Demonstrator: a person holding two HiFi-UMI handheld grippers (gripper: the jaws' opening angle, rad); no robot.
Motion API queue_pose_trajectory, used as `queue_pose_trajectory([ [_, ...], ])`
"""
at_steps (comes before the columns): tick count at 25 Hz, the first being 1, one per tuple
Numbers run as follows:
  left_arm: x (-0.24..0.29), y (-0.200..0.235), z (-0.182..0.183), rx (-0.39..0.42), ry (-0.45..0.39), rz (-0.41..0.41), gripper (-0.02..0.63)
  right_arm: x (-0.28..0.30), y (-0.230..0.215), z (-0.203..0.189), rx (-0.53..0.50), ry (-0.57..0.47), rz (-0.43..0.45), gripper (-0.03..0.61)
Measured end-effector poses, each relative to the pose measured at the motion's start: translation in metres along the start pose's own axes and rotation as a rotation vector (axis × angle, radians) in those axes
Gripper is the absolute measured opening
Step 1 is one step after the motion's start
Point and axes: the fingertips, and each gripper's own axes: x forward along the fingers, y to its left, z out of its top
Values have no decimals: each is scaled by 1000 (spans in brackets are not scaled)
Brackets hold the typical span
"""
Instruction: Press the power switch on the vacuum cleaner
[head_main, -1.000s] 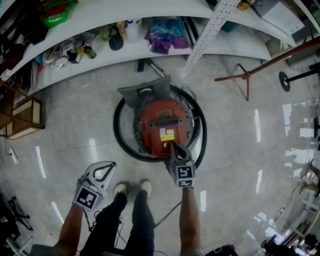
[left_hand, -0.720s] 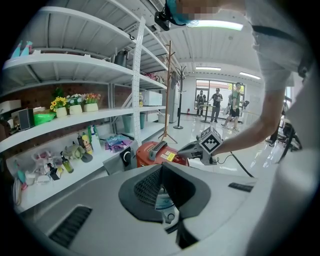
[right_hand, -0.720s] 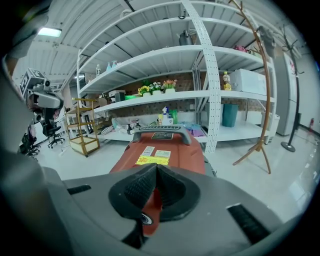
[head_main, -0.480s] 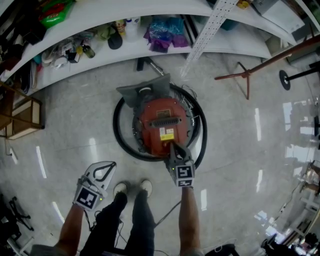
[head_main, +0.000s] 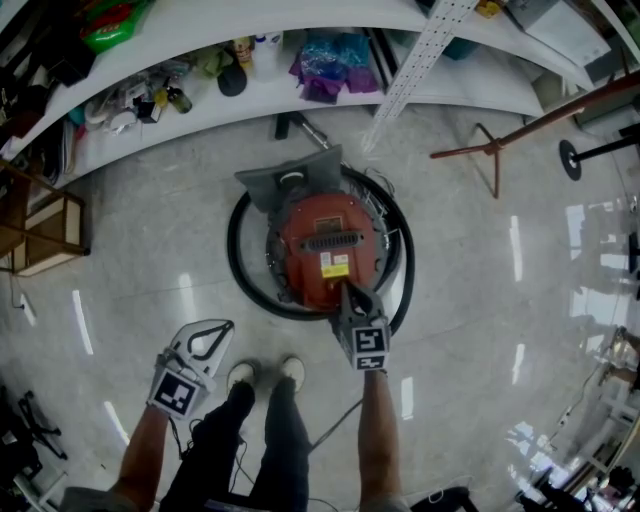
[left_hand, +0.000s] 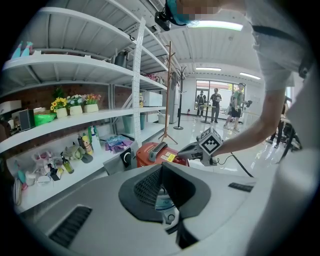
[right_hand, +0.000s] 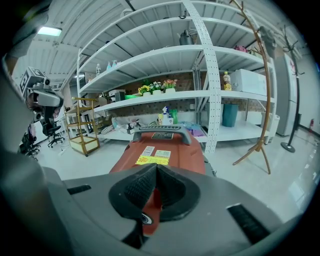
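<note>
At 9 o'clock in the head view, a small wooden cart (head_main: 45, 235) stands on the pale, glossy floor (head_main: 150, 280), beside the end of a long white shelf (head_main: 200, 115). The shelf runs across the top from 10 to 1 o'clock and carries bottles and purple bags.

The left gripper (head_main: 222, 330) is held out at 7 o'clock from the vacuum cleaner (head_main: 330, 225), well apart from it and over bare floor. In its own view the two jaws meet at their tips with nothing between them, so it is clenched and empty. Just to its right, at 6 o'clock in the head view, are the person's dark trousers and light shoes (head_main: 240, 378).

The vacuum cleaner sits near the middle of the head view: a round red body with a black grilled handle (head_main: 335, 243) across its top and a yellow label (head_main: 335, 270) behind that. A black hose (head_main: 235, 270) is coiled around it on the floor, and a grey floor head (head_main: 290, 180) lies against it at 11 o'clock.

The right gripper (head_main: 345, 290) reaches in at the body's 6 o'clock edge, its tip over the rear of the red shell just behind the yellow label. Its own view shows the jaws pinched together at the tip, gripping nothing, with red shell visible behind them. The switch itself cannot be made out, nor whether the tip touches the shell.

At 2 o'clock from the vacuum cleaner stands a wooden coat stand (head_main: 500, 150).
</note>
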Motion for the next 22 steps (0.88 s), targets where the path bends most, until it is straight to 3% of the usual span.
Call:
queue_pose_trajectory([
  [15, -17, 1, 22, 17, -38, 7, 6, 2, -2, -2, 34, 57, -15, 11],
  [22, -30, 3, 32, 24, -53, 13, 6, -17, 1, 16, 71, 22, -18, 11],
])
